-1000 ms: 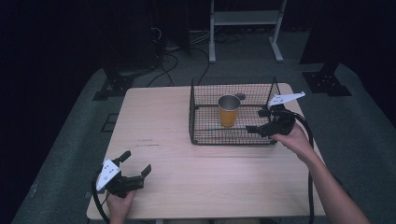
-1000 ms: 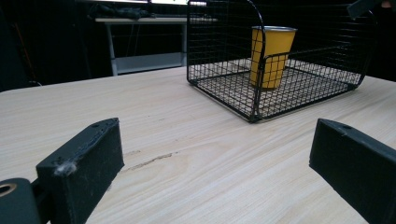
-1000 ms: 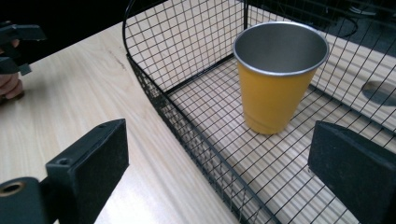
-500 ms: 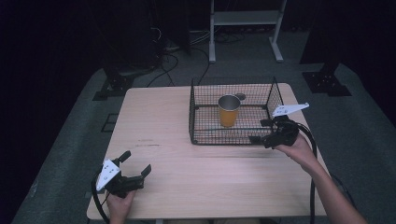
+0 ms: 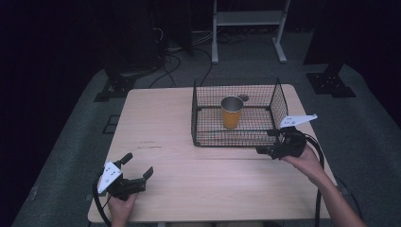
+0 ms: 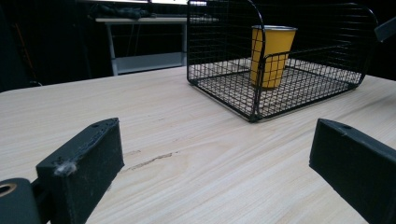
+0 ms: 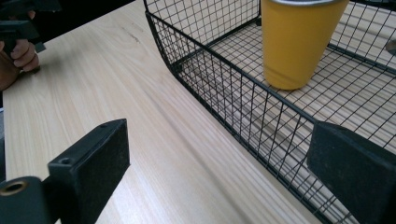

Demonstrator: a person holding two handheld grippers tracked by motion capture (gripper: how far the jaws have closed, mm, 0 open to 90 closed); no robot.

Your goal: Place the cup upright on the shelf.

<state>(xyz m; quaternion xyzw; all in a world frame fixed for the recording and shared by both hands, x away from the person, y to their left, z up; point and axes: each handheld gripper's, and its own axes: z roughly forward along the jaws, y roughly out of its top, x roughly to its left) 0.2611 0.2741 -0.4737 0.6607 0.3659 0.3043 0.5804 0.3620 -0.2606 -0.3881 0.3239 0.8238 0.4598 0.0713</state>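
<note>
- While the right gripper (image 5: 272, 143) rests jaws apart just outside the wire basket (image 5: 279, 105), the yellow cup (image 5: 231, 112) stands upright inside, ahead and to its left, beyond the mesh wall.
- Far nearer than the left gripper (image 5: 137, 166), which sits well back on the desk (image 5: 161, 123), jaws wide.

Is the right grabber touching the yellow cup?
Apart. In the right gripper view, the yellow cup stands inside the wire basket, behind its mesh wall, while the open right gripper stays outside.
</note>
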